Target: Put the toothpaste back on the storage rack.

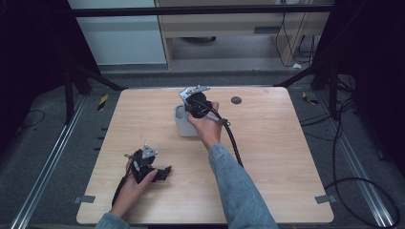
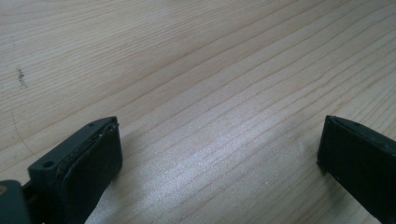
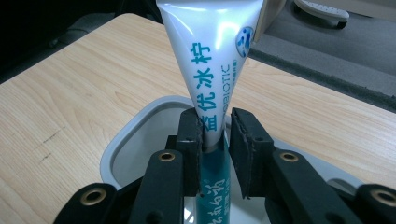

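Here, your right gripper [image 3: 215, 128] had its jaws clamped on a toothpaste tube [image 3: 212, 60], pinching it where the silver-white body darkens to teal. The tube stood nearly upright between the pads, its flat crimped end uppermost and its teal lower part reaching down into the grey cup [image 3: 135, 128]. Blue Chinese characters and the letters "BIOTIC" ran along the tube's length.

In the high view, your right hand [image 1: 206, 125] held that gripper [image 1: 193, 107] directly over the grey cup [image 1: 180, 125], tilted downward, with its grey three-cornered plate on the side away from you and its cable trailing back along your denim sleeve [image 1: 236, 188]. The cup sat upright on the wooden table [image 1: 277, 157], a little beyond the table's middle. A small dark round mark [image 1: 236, 100] lay on the tabletop to the right of the cup, well apart from it.

Your left gripper [image 1: 164, 172] rested low on the table, nearer you than the cup and to its left, well apart from it, in your left hand [image 1: 136, 183]. In the left gripper view its jaws stood wide apart [image 2: 219, 154] with bare wood grain between them, holding nothing.
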Demonstrator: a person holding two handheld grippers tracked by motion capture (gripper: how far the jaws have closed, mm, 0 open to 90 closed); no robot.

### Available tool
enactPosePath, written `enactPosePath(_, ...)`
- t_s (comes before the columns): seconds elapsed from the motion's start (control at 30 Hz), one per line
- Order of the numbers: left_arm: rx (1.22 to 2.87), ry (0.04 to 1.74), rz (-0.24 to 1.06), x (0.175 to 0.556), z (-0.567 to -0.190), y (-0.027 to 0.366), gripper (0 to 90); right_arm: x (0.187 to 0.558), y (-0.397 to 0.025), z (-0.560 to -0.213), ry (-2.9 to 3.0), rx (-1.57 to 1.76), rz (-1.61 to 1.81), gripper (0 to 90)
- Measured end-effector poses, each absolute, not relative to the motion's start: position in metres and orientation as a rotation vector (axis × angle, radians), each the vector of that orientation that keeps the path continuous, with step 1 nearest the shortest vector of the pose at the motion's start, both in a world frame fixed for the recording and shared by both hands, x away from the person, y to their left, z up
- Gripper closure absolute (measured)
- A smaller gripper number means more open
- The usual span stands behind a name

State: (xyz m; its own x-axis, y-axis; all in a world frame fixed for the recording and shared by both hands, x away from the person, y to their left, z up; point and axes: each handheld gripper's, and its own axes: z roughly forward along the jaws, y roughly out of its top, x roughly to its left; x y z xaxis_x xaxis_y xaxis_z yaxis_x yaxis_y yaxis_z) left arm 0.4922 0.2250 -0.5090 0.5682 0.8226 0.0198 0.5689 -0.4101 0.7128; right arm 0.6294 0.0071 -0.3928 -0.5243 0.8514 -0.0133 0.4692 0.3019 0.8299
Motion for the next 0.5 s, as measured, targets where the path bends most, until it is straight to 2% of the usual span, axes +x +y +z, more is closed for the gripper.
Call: enactPosePath(0.5,2.132,1.108,0.489,0.4922,-0.509,0.225,0.0,0.6257,0.0064,-0.389,2.125,1.164,1.12,67.1)
